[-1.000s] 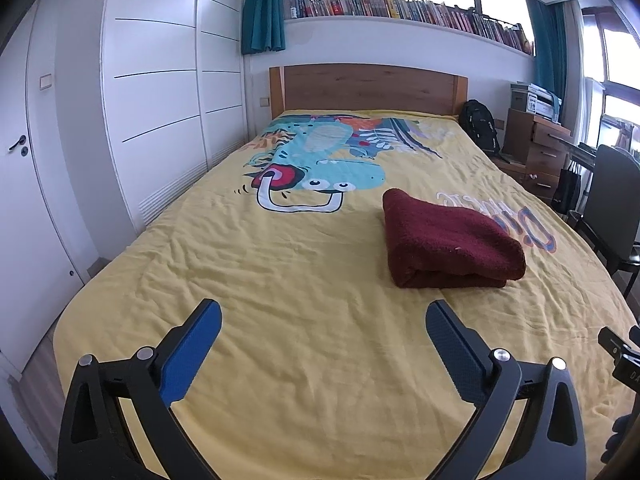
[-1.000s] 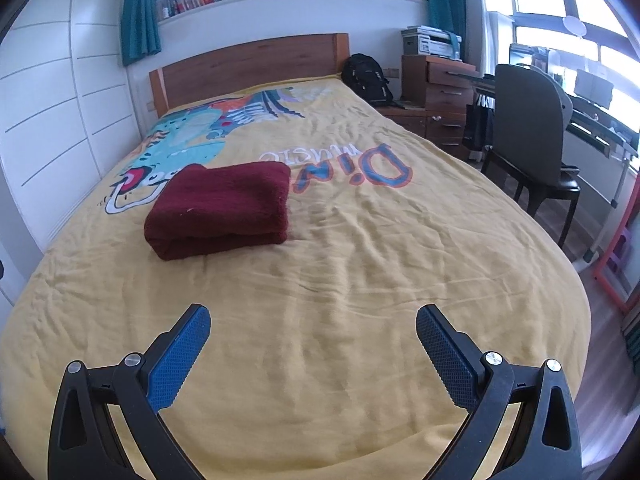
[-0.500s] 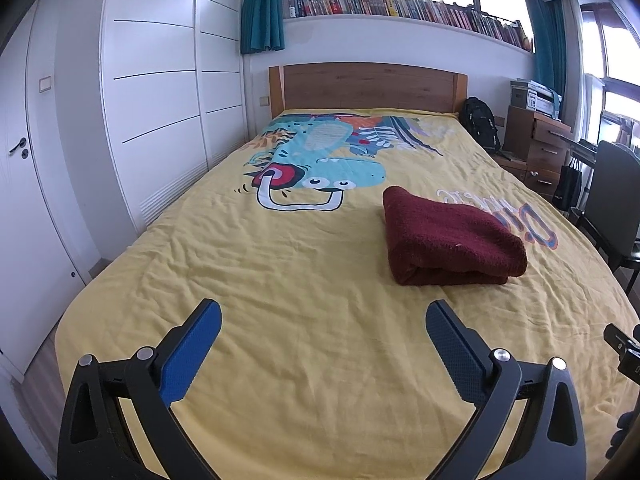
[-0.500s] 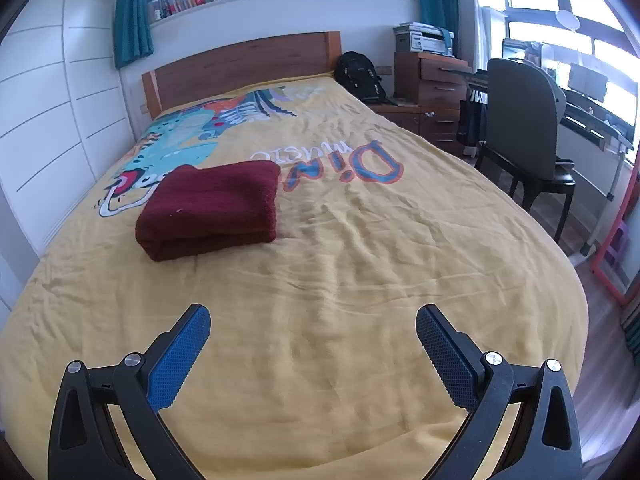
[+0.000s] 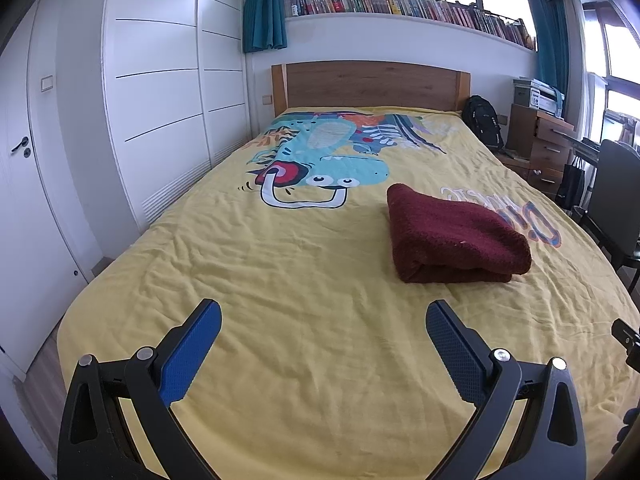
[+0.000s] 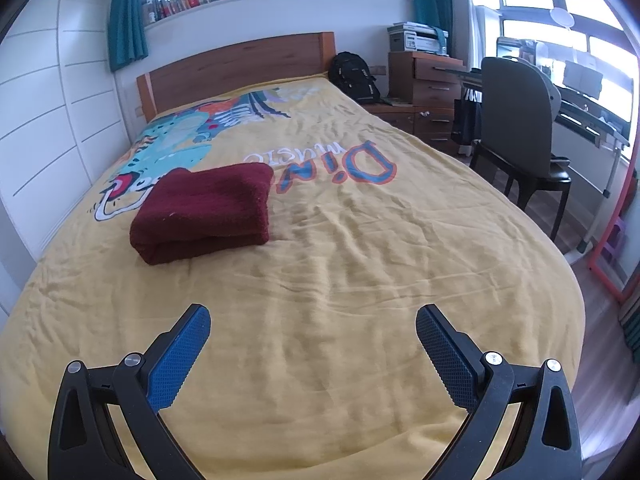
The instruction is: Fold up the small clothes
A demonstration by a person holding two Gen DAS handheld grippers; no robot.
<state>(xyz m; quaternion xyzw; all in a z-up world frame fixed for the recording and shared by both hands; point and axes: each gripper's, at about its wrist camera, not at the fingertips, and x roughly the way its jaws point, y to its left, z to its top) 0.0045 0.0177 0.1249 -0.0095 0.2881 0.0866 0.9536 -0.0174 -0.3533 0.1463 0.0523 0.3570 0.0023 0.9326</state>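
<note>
A dark red fleece garment (image 5: 452, 236) lies folded into a thick rectangle on the yellow bedspread (image 5: 304, 280), right of the bed's middle. It also shows in the right wrist view (image 6: 208, 212), to the left. My left gripper (image 5: 322, 320) is open and empty, held above the bed's near end, well short of the garment. My right gripper (image 6: 312, 324) is open and empty too, above the near end, with the garment ahead and to its left. A bit of the right gripper (image 5: 628, 340) shows at the left view's right edge.
White wardrobe doors (image 5: 160, 92) run along the bed's left side. A wooden headboard (image 5: 372, 84) stands at the far end. A backpack (image 6: 356, 76), wooden drawers (image 6: 428, 92), a dark chair (image 6: 520, 136) and a desk (image 6: 592, 116) stand right of the bed.
Both grippers stayed open and empty. The right wrist view has drifted a little, so the folded garment sits slightly lower and further left in it. The garment itself has not moved.
</note>
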